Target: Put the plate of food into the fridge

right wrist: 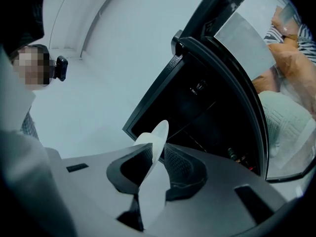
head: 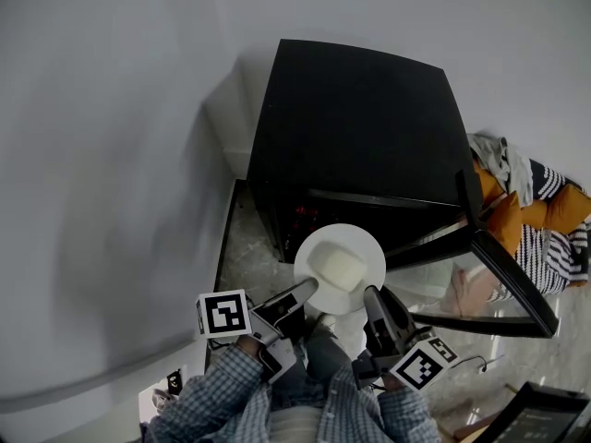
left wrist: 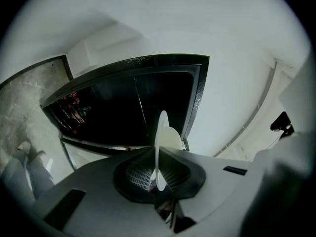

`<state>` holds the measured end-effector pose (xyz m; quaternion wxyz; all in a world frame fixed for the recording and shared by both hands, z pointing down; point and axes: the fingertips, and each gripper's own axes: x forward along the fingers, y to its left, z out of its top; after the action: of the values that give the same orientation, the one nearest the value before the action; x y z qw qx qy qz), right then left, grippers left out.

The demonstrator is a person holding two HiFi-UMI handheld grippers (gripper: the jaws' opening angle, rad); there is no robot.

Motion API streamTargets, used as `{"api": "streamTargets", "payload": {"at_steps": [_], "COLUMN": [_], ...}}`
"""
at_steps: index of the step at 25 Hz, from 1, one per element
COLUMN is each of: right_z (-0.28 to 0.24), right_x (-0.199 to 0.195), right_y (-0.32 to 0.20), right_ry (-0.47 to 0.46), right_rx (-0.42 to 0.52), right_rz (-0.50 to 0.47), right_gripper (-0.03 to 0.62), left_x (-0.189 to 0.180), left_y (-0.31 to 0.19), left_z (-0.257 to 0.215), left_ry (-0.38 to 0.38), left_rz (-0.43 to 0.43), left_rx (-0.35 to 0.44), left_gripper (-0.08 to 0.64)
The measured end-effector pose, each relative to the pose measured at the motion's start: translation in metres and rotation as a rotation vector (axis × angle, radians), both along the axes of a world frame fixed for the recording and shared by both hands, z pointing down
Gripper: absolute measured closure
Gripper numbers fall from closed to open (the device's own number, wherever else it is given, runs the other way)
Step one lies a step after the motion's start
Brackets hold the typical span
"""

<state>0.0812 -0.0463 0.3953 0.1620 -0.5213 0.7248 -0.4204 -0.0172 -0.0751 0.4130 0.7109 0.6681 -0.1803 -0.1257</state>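
Closest to you, your checked sleeves point(head: 226, 377) lead out to the two grippers, each with its marker cube on top. Your left gripper point(head: 300, 293) is clenched on the plate's point(head: 355, 243) near left rim. In the left gripper view the plate point(left wrist: 162, 127) stands edge-on between the ribbed pads of that gripper point(left wrist: 158, 174), which press on both of its faces. Your right gripper point(head: 372, 298) grips the near right rim the same way. In the right gripper view the thin white edge point(right wrist: 159, 135) runs up out of its closed pads point(right wrist: 155, 164).

The plate is round, plain white and held about level in the air between the two grippers. A pale, creamy block of food point(head: 339, 268) with rounded corners lies at its middle, and the rim around it is bare.

The plate hangs just before the open front of the black fridge point(head: 360, 127), over that front's lower edge. The inside is dark, with a few small red things point(head: 300, 215) at the left, too dim to name. The door point(head: 512, 280) is swung wide open to the right. Past the door lie orange and striped fabrics point(head: 540, 206).
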Motion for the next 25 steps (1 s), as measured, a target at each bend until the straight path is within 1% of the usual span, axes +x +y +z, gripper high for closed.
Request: {"api": "streamTargets", "payload": {"at_steps": [2, 5, 9, 12, 17, 20, 23, 25], "right_z": [0.002, 0.003, 0.007, 0.011, 0.019, 0.025, 0.027, 0.028], "right_x": [0.002, 0.005, 0.004, 0.002, 0.003, 0.002, -0.001, -0.008], "right_y": [-0.005, -0.012, -0.02, -0.023, -0.029, -0.032, -0.036, -0.038], "right_ry": [-0.008, -0.019, -0.041, -0.065, -0.079, -0.119, -0.178, -0.199], "right_rx": [-0.003, -0.013, -0.036, -0.042, -0.066, -0.095, -0.113, -0.116], "right_rz": [-0.004, -0.026, -0.068, -0.086, -0.098, -0.093, -0.089, -0.105], "right_gripper": [0.517, 0.517, 0.517, 0.517, 0.517, 0.517, 0.517, 0.517], "left_x": [0.001, 0.007, 0.008, 0.012, 0.021, 0.024, 0.027, 0.031], "left_y": [-0.006, -0.014, -0.025, -0.035, -0.045, -0.05, -0.056, -0.058], "left_z": [0.003, 0.003, 0.008, 0.01, 0.012, 0.016, 0.017, 0.017], "left_ry": [-0.005, 0.008, -0.001, 0.008, -0.014, -0.031, -0.008, 0.008], "left_rz": [-0.006, -0.033, -0.09, -0.138, -0.172, -0.205, -0.254, -0.275], "left_rx": [0.006, 0.01, 0.001, -0.005, 0.01, 0.017, 0.001, 0.0], "left_gripper": [0.54, 0.54, 0.54, 0.54, 0.54, 0.538, 0.538, 0.538]}}
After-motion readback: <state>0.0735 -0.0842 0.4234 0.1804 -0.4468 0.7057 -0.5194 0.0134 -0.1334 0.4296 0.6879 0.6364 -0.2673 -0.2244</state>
